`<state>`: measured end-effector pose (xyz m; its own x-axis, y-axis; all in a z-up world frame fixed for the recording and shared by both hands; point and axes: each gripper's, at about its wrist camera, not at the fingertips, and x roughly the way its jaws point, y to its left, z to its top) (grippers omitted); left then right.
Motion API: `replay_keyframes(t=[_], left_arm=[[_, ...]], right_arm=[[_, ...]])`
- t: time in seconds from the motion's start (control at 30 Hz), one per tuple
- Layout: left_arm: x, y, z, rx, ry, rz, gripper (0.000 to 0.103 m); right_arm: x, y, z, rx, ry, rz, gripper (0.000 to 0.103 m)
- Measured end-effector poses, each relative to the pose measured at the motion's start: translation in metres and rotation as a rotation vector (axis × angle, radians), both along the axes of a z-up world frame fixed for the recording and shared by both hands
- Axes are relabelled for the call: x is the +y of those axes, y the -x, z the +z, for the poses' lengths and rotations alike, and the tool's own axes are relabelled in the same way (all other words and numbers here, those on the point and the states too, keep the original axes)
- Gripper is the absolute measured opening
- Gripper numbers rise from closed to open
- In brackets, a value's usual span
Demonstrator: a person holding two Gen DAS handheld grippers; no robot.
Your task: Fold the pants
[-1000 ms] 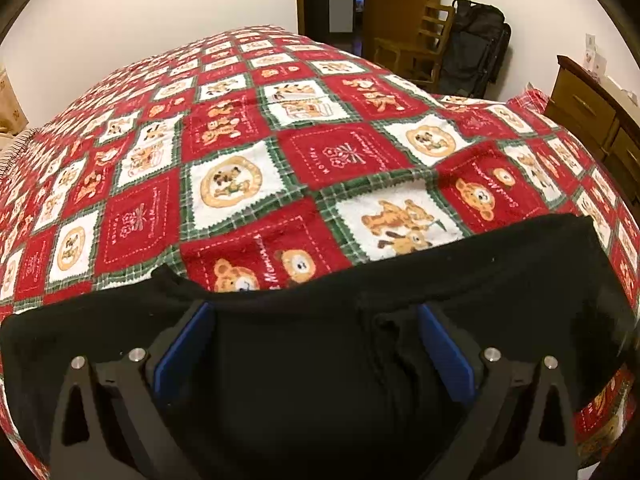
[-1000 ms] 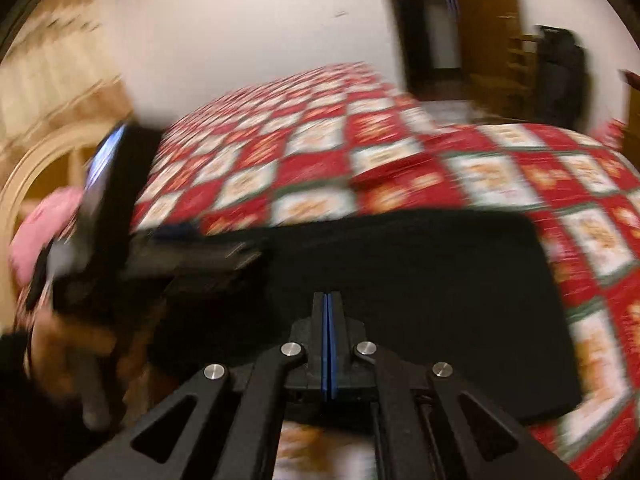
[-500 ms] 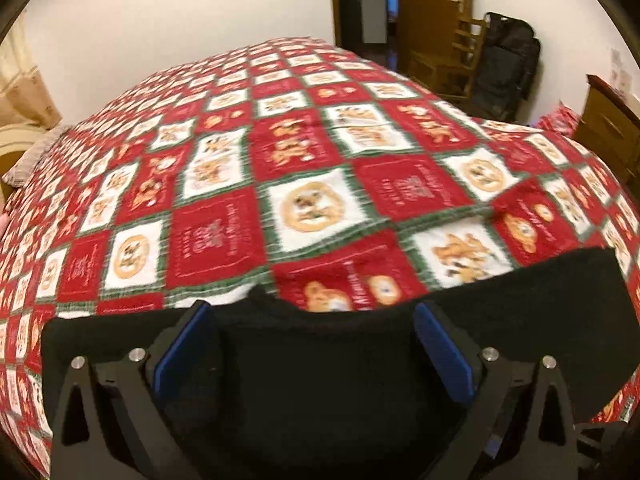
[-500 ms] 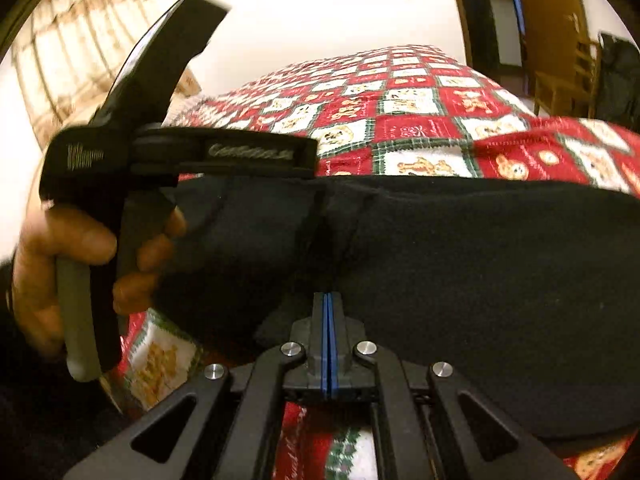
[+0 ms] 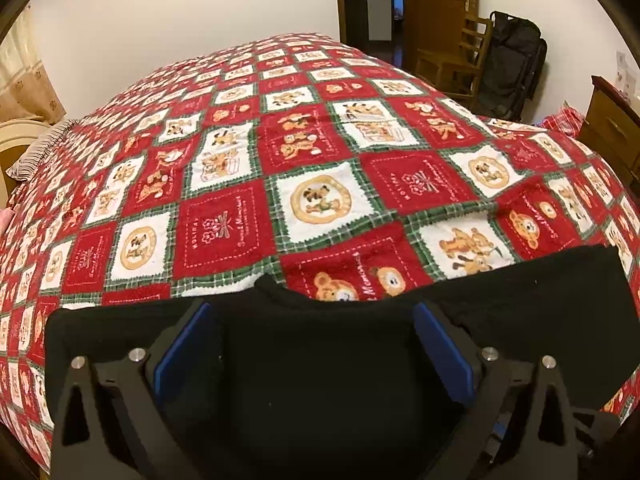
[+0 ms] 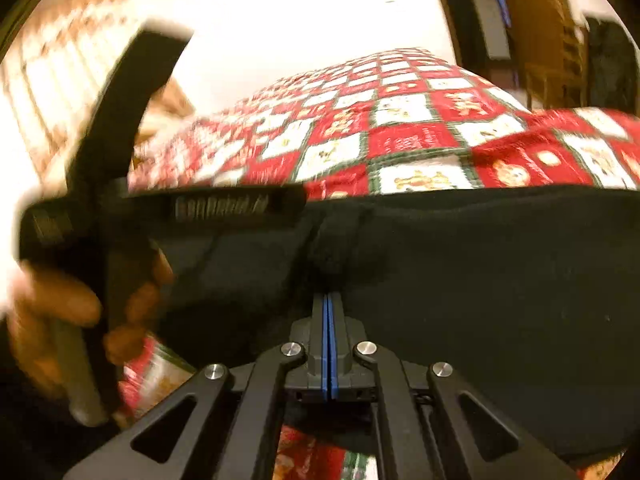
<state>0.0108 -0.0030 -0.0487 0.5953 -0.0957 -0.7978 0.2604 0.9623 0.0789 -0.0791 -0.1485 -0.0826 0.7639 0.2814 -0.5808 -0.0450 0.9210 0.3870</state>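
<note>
My right fingers (image 6: pixel 327 312) are pressing together, possibly pinching the black fleece pants (image 6: pixel 480 280); blur is hiding that. My left fingers (image 5: pixel 316 344) are spreading wide over the pants.

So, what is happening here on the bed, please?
A person is folding black pants on a bed covered by a red and white teddy-bear quilt. Each hand holds a two-finger tool. The left tool is open above the pants, its blue pads on either side of the cloth without pinching it. The right tool is shut, its tip at the near edge of the pants; whether it pinches cloth, I cannot tell.
</note>
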Motion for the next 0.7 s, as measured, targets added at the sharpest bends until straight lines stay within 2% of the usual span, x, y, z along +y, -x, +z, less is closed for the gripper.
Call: replay_keyframes(t=[0.1,0.23,0.33,0.43,0.53,0.7], left_arm=[[0.002,0.002,0.002,-0.006,-0.007,0.000,0.102],[0.002,0.005,0.005,-0.016,-0.007,-0.002,0.102],[-0.004,0.008,0.004,-0.021,-0.008,-0.023,0.102],[-0.010,0.010,0.001,-0.019,-0.039,-0.040,0.102],[-0.011,0.012,0.000,-0.019,-0.059,-0.041,0.102],[0.001,0.011,0.002,-0.021,-0.062,-0.018,0.102]], right_arm=[[-0.021,0.008,0.012,-0.042,-0.006,-0.093,0.001],[-0.042,0.000,0.008,0.034,0.033,-0.183,0.001],[-0.046,-0.016,-0.004,0.106,0.047,-0.193,0.001],[-0.048,-0.033,-0.006,0.105,0.065,-0.209,0.001],[-0.055,-0.044,-0.010,0.098,0.036,-0.228,0.001],[-0.051,-0.035,-0.010,0.081,0.042,-0.244,0.001]])
